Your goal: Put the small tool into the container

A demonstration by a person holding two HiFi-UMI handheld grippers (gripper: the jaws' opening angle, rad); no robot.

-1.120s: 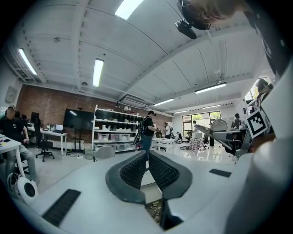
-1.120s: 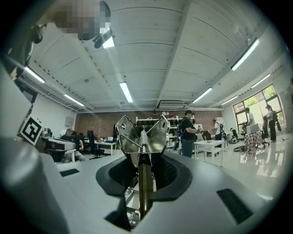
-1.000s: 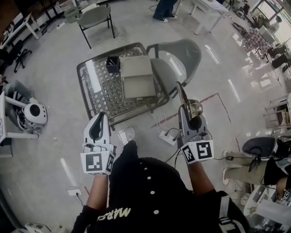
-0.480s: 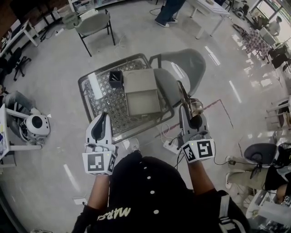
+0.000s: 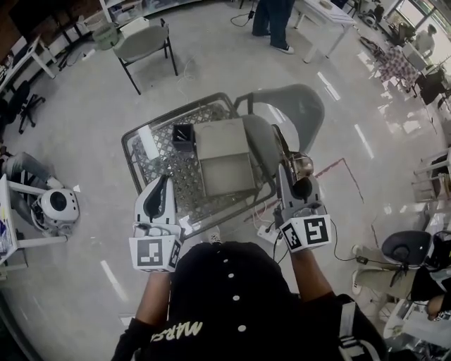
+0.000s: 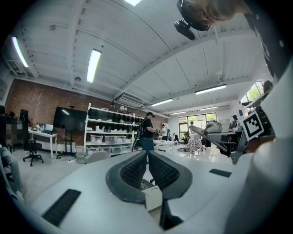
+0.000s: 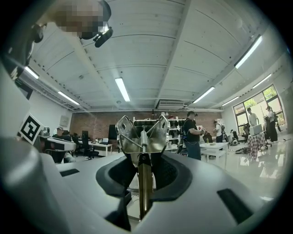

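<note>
Black container point(image 5: 184, 135) contents too small to tell; tool point(image 7: 141, 132) lower end hidden.

I get a bright, evenly lit room. Light comes from the long ceiling lamps point(image 6: 93, 65) and from the windows point(image 7: 258, 107) on the right, which wash out to white. In the head view the glossy floor point(image 5: 91, 141) throws back pale streaks of glare toward the upper right. The shadow under the chair point(image 5: 144, 42) is soft and faint. All three views bend hard at the edges, and both gripper views fall off to black corners. Close to its lens, the right gripper point(image 7: 140, 157) looks soft and out of focus, while the small tool point(image 7: 141, 132) it grips catches sharp glints. The far room reads fairly crisp. A mosaic patch point(image 7: 75, 13) covers part of the top left.
</note>
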